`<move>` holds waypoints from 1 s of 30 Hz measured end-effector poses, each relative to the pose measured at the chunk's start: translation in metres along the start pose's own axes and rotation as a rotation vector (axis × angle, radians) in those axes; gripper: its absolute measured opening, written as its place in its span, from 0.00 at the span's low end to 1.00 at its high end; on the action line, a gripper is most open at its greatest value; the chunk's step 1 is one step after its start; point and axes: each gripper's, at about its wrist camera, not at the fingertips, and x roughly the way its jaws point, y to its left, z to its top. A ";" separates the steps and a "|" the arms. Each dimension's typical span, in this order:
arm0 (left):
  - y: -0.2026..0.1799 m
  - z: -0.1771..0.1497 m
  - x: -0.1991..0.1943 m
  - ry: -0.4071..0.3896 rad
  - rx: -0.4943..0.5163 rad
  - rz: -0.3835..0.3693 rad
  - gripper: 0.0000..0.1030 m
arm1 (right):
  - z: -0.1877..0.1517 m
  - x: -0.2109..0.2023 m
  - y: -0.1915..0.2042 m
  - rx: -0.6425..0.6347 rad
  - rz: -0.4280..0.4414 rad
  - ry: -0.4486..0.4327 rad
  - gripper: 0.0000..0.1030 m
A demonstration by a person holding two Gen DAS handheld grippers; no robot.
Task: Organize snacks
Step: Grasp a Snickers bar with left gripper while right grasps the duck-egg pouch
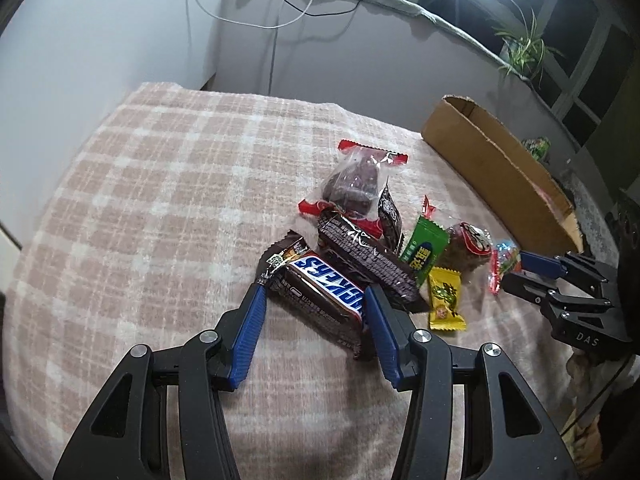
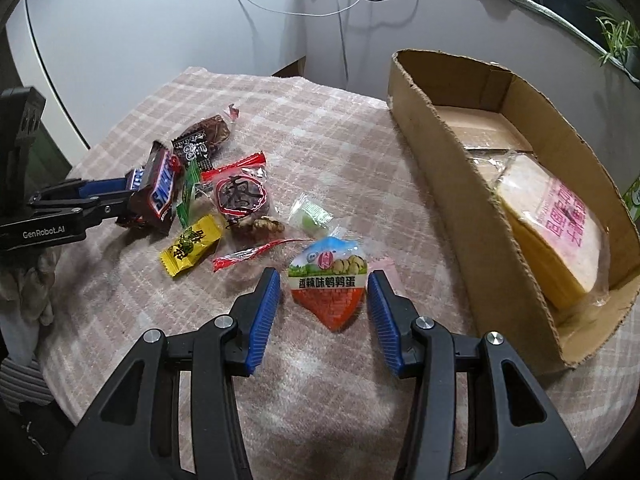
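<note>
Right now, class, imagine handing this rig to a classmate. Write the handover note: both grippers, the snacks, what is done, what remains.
Left gripper: fingers on either side of the Snickers bar; I cannot tell whether they press on it.
Right gripper: open, fingers astride the quail-egg pack, with a gap on each side.
Snacks: loose pile on the checked blanket, including the yellow candy and the red-edged pack.
Done: one wrapped yellow slab lies in the cardboard box.
Left: probably grip both, box them, then clear the pile.
</note>
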 end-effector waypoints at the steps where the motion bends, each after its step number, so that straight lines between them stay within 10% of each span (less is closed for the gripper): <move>1: -0.002 0.002 0.002 0.004 0.009 0.005 0.49 | 0.000 0.001 0.001 -0.002 -0.001 0.001 0.46; 30: 0.000 0.007 -0.025 -0.081 -0.015 0.025 0.41 | -0.002 -0.039 -0.008 0.054 0.056 -0.099 0.37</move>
